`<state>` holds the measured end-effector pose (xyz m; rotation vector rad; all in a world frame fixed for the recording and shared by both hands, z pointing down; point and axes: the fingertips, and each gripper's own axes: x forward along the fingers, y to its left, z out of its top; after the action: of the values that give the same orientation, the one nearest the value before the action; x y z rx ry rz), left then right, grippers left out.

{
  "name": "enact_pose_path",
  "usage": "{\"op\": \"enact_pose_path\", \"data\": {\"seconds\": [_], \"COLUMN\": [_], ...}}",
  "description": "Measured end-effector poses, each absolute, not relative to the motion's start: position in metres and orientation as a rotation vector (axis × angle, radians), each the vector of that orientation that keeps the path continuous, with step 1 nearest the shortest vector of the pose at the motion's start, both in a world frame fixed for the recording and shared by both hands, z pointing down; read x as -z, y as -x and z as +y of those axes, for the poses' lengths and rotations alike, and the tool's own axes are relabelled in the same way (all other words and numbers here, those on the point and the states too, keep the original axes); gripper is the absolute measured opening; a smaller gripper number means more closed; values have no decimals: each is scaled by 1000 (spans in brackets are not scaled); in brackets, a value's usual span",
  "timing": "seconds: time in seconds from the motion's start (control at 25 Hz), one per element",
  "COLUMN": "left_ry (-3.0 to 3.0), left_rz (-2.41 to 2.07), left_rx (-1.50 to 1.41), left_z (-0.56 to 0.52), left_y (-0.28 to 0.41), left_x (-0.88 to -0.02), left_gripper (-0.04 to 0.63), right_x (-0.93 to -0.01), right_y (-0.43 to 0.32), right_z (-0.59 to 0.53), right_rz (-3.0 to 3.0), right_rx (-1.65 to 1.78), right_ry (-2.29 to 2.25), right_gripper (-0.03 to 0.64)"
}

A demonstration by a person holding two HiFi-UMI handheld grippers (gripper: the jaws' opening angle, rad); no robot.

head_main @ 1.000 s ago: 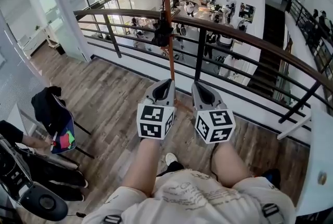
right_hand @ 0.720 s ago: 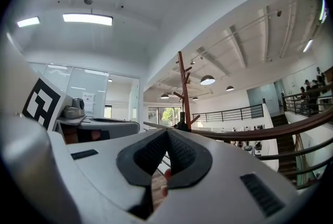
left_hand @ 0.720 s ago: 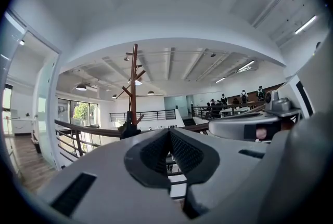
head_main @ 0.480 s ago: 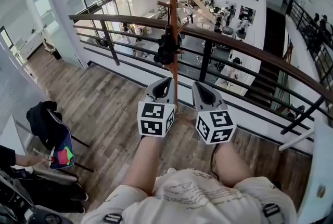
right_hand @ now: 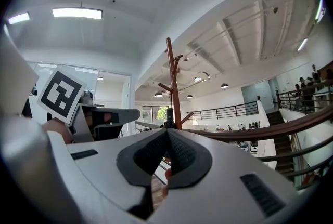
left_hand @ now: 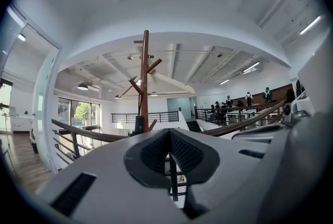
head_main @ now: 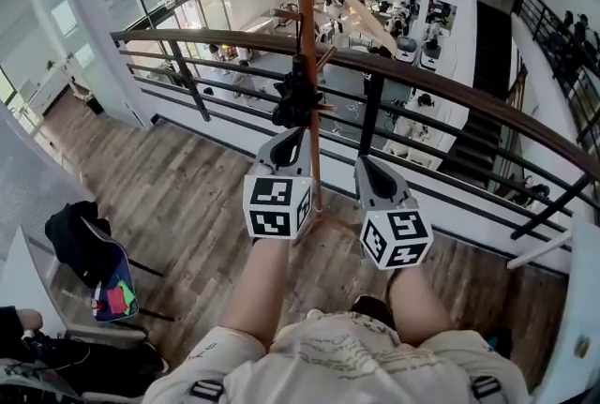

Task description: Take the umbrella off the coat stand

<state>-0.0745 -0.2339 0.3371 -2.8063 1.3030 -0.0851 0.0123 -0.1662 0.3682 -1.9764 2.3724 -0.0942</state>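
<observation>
A reddish-brown wooden coat stand (head_main: 305, 37) rises by the balcony railing. A small black folded umbrella (head_main: 292, 97) hangs on it at rail height. My left gripper (head_main: 292, 135) is shut and empty, its tip just below the umbrella and left of the pole. To the right of the pole my right gripper (head_main: 367, 164) is also shut and empty, a little further back. In the left gripper view the coat stand (left_hand: 144, 77) and the umbrella (left_hand: 139, 124) stand just beyond the closed left gripper (left_hand: 169, 132). The right gripper view shows the coat stand (right_hand: 173, 82) and umbrella (right_hand: 169, 116) above the right gripper (right_hand: 166, 132).
A dark metal railing with a wooden top rail (head_main: 441, 83) runs across right behind the stand, with an open office floor far below. A chair with a black jacket and a colourful bag (head_main: 89, 252) stands at the left on the wooden floor (head_main: 187, 196).
Both grippers have moved forward toward the coat stand, the left one furthest. The stand and umbrella now sit closer. The chair has slid down and left in the head view.
</observation>
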Motion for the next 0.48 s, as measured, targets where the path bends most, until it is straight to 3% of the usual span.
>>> {"op": "enact_pose_path", "data": {"seconds": [0.48], "left_ry": [2725], "left_rz": [1370], "left_rx": [97], "left_z": [-297], "left_y": [48], "left_x": [-315], "left_gripper": [11], "right_x": [-350], "right_y": [-41], "right_z": [-242], "right_rz": [2427], "right_rx": [90], "right_ry": [1824], "right_gripper": [-8]}}
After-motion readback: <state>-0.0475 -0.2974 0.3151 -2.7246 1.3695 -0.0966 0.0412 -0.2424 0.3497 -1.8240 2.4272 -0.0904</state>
